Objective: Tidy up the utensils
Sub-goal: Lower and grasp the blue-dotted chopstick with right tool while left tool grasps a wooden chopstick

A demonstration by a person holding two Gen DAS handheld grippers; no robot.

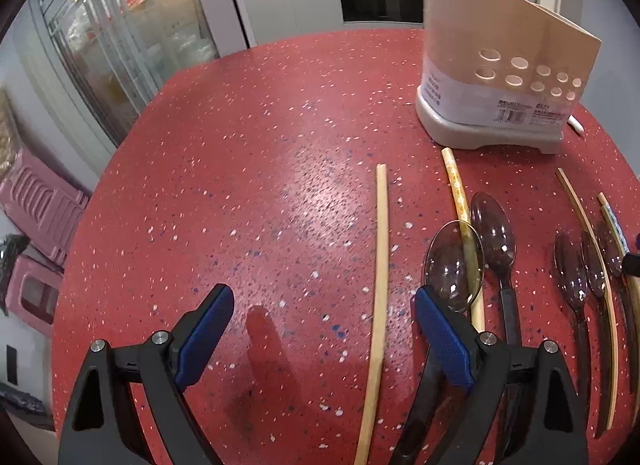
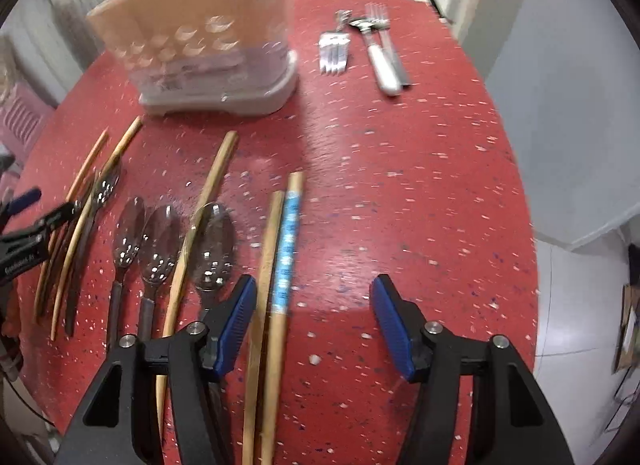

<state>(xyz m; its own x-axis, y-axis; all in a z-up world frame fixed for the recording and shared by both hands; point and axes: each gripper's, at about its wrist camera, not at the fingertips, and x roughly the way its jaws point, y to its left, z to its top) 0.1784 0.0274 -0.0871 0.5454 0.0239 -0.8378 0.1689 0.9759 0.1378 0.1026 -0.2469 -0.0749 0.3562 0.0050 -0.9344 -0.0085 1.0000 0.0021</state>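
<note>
Several wooden chopsticks and dark translucent spoons lie on the red speckled table (image 1: 280,145). My left gripper (image 1: 324,305) is open and empty, low over the table, with one plain chopstick (image 1: 380,265) lying between its fingers. A spoon (image 1: 454,265) lies by its right finger. My right gripper (image 2: 314,299) is open and empty above a pair of chopsticks (image 2: 280,265), one with a blue patterned band. Spoons (image 2: 212,245) lie to their left. The beige utensil holder (image 1: 500,65) with round holes stands behind; it also shows in the right wrist view (image 2: 208,53).
Metal forks (image 2: 334,51) and a white-handled utensil (image 2: 382,65) lie at the far right of the table (image 2: 400,185). The left gripper's tip (image 2: 24,237) shows at the left edge. Pink stools (image 1: 40,205) stand beyond the table's left edge.
</note>
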